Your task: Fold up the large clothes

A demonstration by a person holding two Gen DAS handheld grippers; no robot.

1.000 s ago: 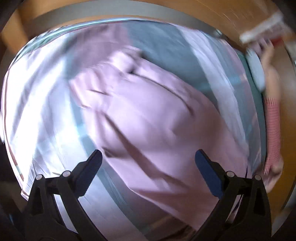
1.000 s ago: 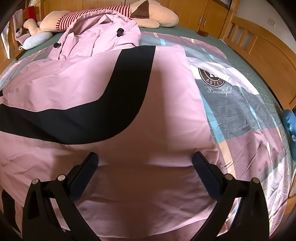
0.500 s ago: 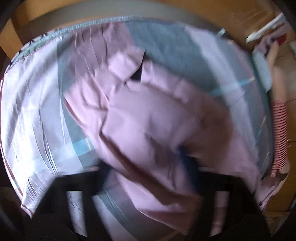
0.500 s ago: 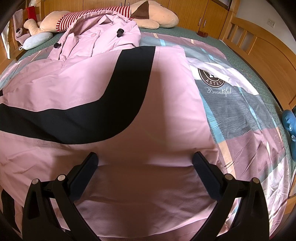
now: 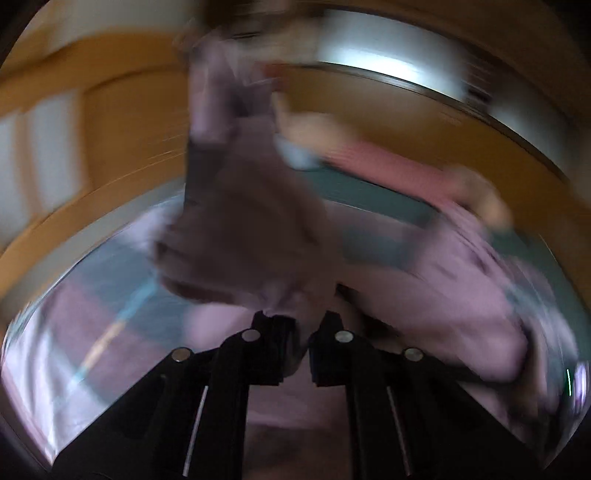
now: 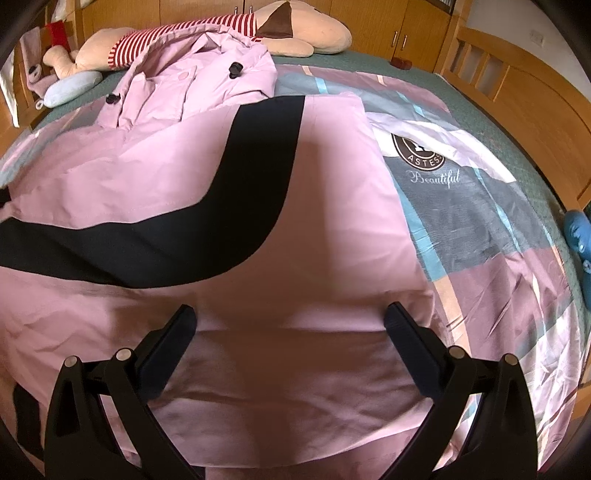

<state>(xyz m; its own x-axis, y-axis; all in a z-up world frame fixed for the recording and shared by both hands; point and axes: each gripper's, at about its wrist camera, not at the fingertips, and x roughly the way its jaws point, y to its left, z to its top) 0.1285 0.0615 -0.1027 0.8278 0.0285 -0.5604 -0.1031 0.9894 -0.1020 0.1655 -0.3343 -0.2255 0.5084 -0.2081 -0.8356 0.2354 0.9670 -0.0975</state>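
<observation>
A large pink coat with a curved black band lies spread on the bed, its buttoned collar at the far end. My right gripper hovers open above the coat's near part, with nothing between its fingers. The left wrist view is heavily blurred. There my left gripper is shut on a piece of the pink coat, and a length of the fabric rises from its fingers, lifted off the bed. I cannot tell which part of the coat it is.
A patchwork bed cover lies under the coat. A big plush toy in a striped top and a pale blue pillow lie at the far end. A wooden bed frame runs along the right, with a blue object beside it.
My left gripper went from wide open above the crumpled pink fabric to shut on it, then swung up and rolled, lifting the fabric. The right gripper has not moved.
</observation>
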